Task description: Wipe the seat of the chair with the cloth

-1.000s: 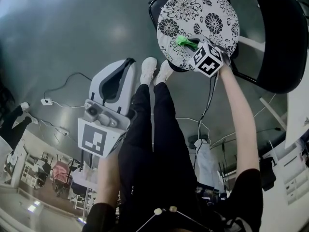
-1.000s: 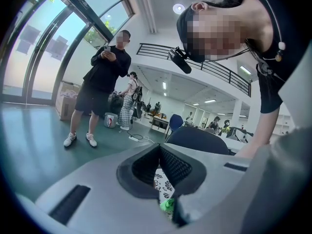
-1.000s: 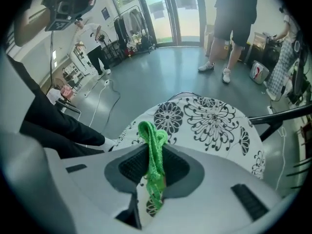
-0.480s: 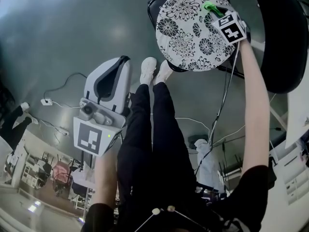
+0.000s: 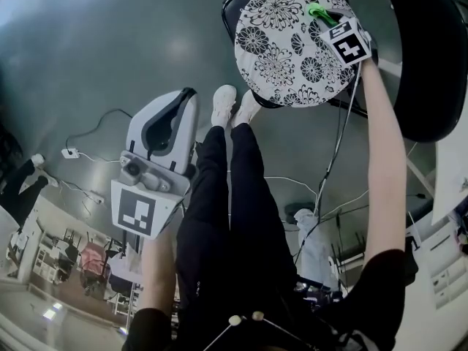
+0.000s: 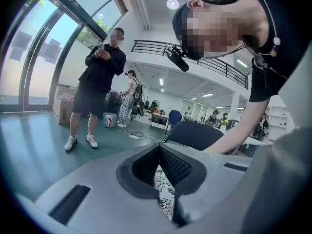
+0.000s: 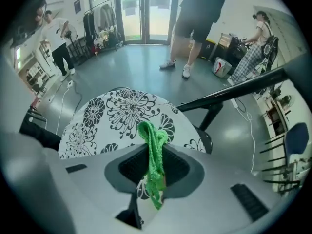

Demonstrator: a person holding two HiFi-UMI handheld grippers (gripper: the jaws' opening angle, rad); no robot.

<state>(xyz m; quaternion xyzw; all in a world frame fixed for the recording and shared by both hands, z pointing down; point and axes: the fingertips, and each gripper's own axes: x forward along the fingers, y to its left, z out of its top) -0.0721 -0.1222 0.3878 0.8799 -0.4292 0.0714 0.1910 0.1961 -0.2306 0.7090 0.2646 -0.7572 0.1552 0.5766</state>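
Note:
The chair seat (image 5: 281, 50) is a round white cushion with black flower print, at the top of the head view. My right gripper (image 5: 327, 19) is over the seat's far right part, shut on a green cloth (image 5: 317, 11). In the right gripper view the cloth (image 7: 155, 145) hangs bunched between the jaws, above the seat (image 7: 117, 108). My left gripper (image 5: 186, 97) is held low at the left, away from the chair, with its jaws closed and nothing in them. Through its jaws (image 6: 158, 152) a sliver of the flowered seat shows.
The chair's black backrest (image 5: 424, 50) curves at the upper right, its frame bar (image 7: 229, 94) beside the seat. My white shoes (image 5: 234, 104) stand on the grey floor just before the chair. Cables (image 5: 95, 134) trail at the left. A person (image 6: 95, 91) stands further off.
My right gripper carried the cloth from the seat's near edge across to its far right side, then nearly stopped. The left gripper stayed about where it was.

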